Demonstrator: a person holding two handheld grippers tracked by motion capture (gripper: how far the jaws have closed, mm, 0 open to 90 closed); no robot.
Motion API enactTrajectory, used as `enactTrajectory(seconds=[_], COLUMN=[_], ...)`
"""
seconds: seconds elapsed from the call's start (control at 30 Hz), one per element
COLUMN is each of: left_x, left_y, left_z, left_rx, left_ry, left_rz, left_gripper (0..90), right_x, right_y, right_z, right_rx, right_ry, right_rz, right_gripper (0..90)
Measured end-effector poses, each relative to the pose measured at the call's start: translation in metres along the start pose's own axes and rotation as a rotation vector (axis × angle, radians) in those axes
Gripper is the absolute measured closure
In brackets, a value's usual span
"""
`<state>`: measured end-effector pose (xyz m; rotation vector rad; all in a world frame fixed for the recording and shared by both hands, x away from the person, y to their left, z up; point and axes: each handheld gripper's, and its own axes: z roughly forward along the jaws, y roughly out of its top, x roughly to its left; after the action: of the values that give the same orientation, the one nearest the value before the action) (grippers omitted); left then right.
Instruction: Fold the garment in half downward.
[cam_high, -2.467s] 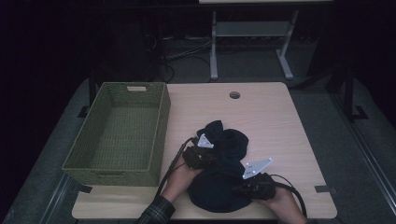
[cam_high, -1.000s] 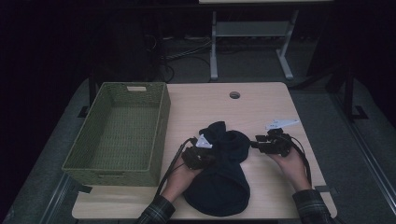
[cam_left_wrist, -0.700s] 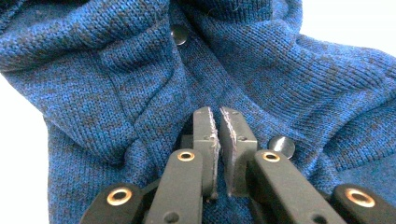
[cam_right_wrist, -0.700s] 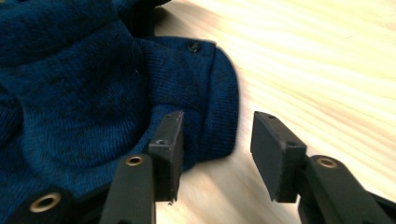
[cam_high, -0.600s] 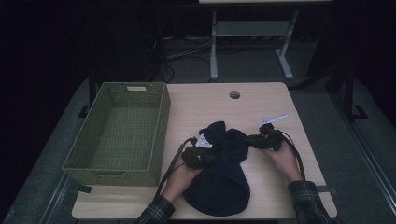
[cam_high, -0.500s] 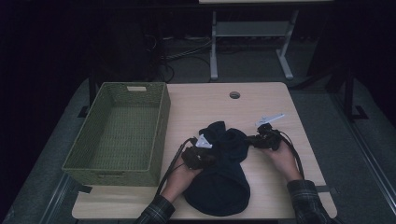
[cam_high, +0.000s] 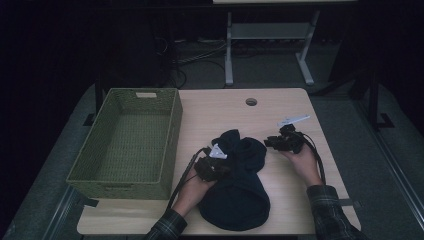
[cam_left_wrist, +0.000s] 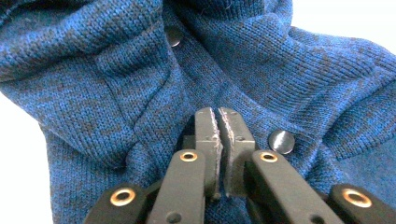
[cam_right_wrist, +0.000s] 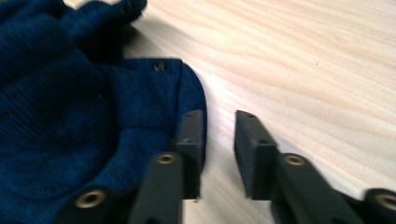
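We see a wooden table (cam_high: 220, 112) with, at its left, a green woven basket (cam_high: 127, 140) standing open. To the right of the basket, near the front edge of the table, lies a dark blue knitted garment (cam_high: 237, 185), bunched into folds at its far end and rounded at its near end. In the left gripper view we note round metal snap buttons (cam_left_wrist: 281, 141) set into the knit. A small round hole (cam_high: 251, 102) marks the far part of the table.

The left gripper (cam_high: 212, 165) rests at the left edge of the garment; in its own view (cam_left_wrist: 219, 135) we find the two jaws pressed together, with the knit directly under and behind their tips, though we cannot tell for certain whether a fold is pinched between them. The right gripper (cam_high: 280, 142) lies at the right edge of the bunched end. In its own view (cam_right_wrist: 217, 154) the jaws stand apart, having just been opening; one jaw overlaps the garment's rounded edge, the other is over bare wood, and nothing is clamped between them. A cable (cam_high: 317, 155) trails back along the right hand (cam_high: 302, 160).
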<state>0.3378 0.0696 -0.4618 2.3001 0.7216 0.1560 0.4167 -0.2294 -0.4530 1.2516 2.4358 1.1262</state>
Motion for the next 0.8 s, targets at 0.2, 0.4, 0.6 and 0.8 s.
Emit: enactTrajectory(seconds=[0.2,0.4,0.6,0.8], left_x=[-0.008,-0.031,-0.04,-0.041], left_y=[0.008,0.017,0.015,0.014], left_z=[-0.016,-0.017,0.004,0.007], left_rx=[-0.066,-0.091,0.0,0.054], left_ry=[-0.017,-0.118,-0.137,-0.146], left_rz=[0.004,0.037,0.075,0.097], left_gripper=[84.7,83.6,86.0,89.8], right_x=[0.005,0.007,0.01,0.013], right_y=[0.001,-0.003,-0.003,0.004], right_z=[0.01,0.016,0.017,0.011], right_rx=[0.029,0.047,0.056,0.048], right_ry=[0.041,0.08,0.097,0.033], right_rz=[0.0,0.014,-0.01,-0.057], right_gripper=[61.5,63.5,82.1,86.6])
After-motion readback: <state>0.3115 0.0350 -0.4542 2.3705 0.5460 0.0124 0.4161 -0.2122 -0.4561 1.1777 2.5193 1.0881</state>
